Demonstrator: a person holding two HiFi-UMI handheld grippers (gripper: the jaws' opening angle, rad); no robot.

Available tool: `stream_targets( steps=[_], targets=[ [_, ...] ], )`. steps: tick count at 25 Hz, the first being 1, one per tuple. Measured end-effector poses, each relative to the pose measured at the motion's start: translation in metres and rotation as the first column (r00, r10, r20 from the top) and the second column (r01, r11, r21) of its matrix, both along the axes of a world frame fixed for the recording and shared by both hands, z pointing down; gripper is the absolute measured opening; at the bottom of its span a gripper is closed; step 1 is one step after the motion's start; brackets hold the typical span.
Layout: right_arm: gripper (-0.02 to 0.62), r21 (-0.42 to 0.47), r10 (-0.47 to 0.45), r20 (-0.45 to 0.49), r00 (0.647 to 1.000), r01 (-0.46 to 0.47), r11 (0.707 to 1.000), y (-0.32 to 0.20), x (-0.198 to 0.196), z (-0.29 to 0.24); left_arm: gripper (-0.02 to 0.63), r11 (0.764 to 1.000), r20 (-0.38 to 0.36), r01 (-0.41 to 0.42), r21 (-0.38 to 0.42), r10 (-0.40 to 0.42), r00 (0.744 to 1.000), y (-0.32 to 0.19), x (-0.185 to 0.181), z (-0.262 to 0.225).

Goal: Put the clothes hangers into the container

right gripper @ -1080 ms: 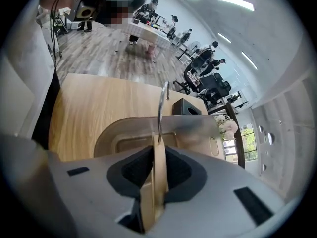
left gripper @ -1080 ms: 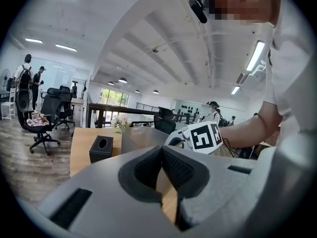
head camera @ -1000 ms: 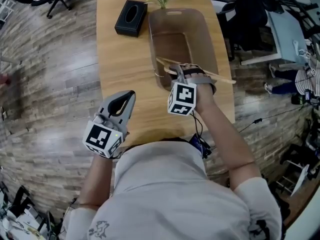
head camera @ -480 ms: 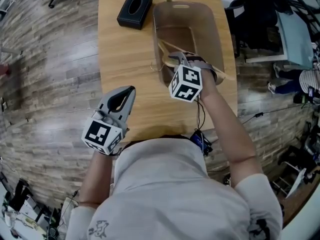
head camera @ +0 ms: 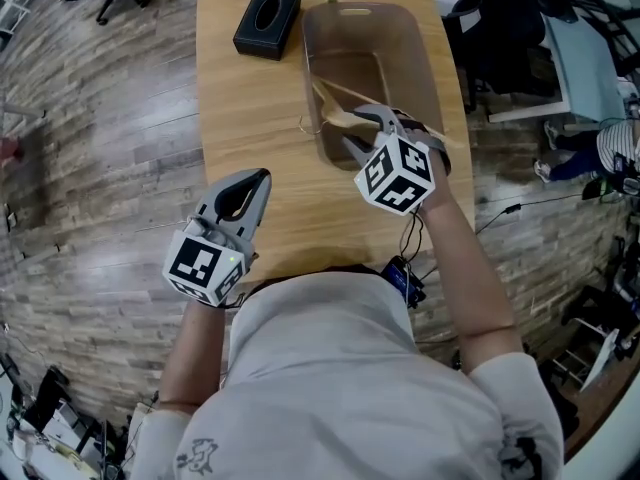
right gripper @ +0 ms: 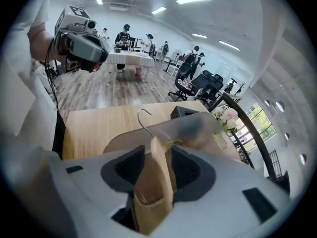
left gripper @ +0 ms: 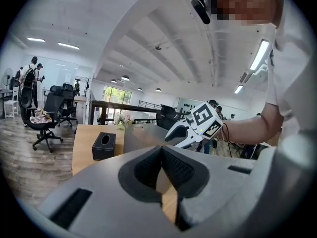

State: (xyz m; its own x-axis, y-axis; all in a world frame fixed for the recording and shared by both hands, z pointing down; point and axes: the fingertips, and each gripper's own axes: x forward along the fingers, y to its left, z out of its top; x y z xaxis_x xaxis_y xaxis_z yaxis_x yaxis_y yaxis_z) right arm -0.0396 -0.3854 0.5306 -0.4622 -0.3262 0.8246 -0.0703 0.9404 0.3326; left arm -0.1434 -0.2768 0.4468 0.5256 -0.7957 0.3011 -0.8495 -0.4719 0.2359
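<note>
wooden table carried the container; over it, right gripper jaws were opening, clothes hanger between them; left gripper closed, empty.

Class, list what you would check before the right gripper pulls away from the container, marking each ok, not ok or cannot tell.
1. Right gripper letting go: ok, jaws opening, pads not pressing the hanger between them.
2. Hanger over the container: ok.
3. Hanger fully inside: not ok, its hook pokes above the rim.
4. Left gripper out of the way: ok, shut, empty, apart from the container.
</note>
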Motion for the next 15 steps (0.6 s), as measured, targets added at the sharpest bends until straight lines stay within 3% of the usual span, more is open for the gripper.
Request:
stream_targets(
  steps=[15],
  targets=[
    [0.135, 0.039, 0.185, 0.159, 0.97, -0.193, 0.98, 0.072, 0.015, -0.048, 0.006, 0.995, 0.018, -0.071, 0.069, 0.07, 0.997, 0.057, -0.004, -0.031]
  ],
)
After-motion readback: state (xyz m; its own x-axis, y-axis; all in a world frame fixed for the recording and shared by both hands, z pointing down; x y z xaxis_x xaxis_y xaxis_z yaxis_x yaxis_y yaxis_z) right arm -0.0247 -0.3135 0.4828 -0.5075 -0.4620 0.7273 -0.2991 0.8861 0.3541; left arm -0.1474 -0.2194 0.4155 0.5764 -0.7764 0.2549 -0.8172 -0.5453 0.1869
